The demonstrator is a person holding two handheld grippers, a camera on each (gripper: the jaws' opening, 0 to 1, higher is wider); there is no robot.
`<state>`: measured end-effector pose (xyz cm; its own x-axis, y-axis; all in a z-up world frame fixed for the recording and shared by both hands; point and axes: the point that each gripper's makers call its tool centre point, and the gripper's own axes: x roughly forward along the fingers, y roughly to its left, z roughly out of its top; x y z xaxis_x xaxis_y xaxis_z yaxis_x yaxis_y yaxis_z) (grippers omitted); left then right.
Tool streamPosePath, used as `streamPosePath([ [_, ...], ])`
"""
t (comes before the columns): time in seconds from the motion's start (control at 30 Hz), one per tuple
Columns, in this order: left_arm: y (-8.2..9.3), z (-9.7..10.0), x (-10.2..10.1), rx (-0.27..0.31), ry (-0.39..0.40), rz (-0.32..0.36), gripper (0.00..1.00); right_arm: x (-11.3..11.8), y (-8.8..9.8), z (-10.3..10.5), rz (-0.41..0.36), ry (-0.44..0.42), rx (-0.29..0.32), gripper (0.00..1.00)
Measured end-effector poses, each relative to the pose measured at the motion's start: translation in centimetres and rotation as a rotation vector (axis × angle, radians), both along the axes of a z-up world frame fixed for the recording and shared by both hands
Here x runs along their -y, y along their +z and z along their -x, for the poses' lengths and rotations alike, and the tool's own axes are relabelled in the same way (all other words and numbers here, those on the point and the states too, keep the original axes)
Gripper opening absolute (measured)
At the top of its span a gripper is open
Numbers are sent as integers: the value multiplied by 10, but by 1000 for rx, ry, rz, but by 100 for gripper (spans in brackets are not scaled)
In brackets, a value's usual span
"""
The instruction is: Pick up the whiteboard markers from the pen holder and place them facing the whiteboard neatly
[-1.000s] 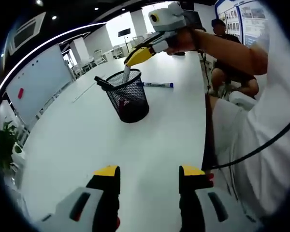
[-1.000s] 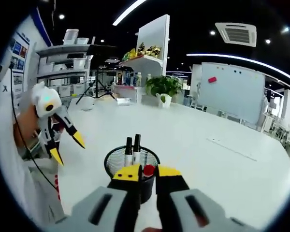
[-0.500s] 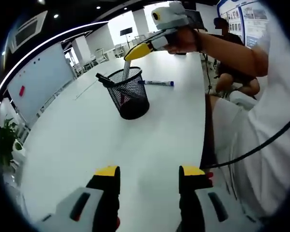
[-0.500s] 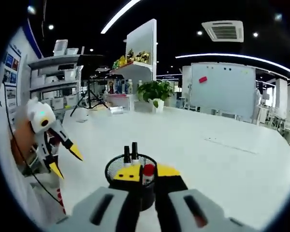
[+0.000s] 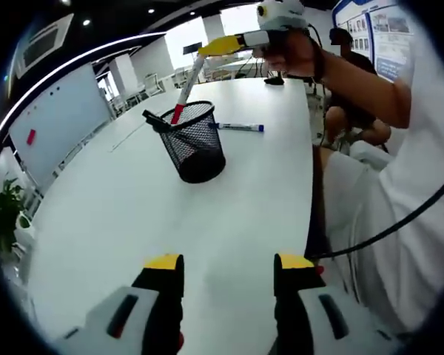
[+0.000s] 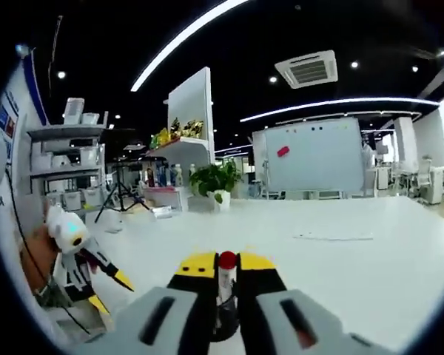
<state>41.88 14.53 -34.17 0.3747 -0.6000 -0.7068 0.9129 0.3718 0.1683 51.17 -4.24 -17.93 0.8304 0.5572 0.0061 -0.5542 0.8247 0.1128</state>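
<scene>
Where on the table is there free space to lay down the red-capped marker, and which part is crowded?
Free: the white table between the mesh pen holder and the left gripper. The strip between the holder and the whiteboard side is bare too. Crowded: just behind the holder, where a blue-capped marker lies.

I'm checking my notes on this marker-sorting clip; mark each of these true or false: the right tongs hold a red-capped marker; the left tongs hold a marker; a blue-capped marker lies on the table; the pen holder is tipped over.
1. The right tongs hold a red-capped marker. True.
2. The left tongs hold a marker. False: they are open and empty.
3. A blue-capped marker lies on the table. True.
4. The pen holder is tipped over. False: it stands upright.
</scene>
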Motion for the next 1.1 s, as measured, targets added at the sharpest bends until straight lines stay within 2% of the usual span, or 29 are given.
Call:
streamPosePath([
  [0.23,-2,1,4,-7,-16,-5,50,11,13,10,-102,-19,16,8],
  [0.37,-2,3,7,-15,-24,7,50,17,19,15,-204,-26,35,8],
  [0.47,-3,3,8,-15,-29,4,50,31,19,16,-228,-77,66,8],
  [0.53,-4,3,8,-14,-30,1,50,39,19,16,-230,-111,83,8],
  [0.6,-4,3,8,-15,-32,0,50,57,16,13,-206,-200,105,7],
  [0.7,-4,1,7,-14,-28,-3,50,71,1,10,-189,-259,81,7],
  [0.87,-4,1,8,-13,-31,-2,50,83,-10,14,-226,-288,65,8],
  [1.1,-7,3,9,-17,-40,-14,50,92,-17,18,-176,-333,102,8],
])
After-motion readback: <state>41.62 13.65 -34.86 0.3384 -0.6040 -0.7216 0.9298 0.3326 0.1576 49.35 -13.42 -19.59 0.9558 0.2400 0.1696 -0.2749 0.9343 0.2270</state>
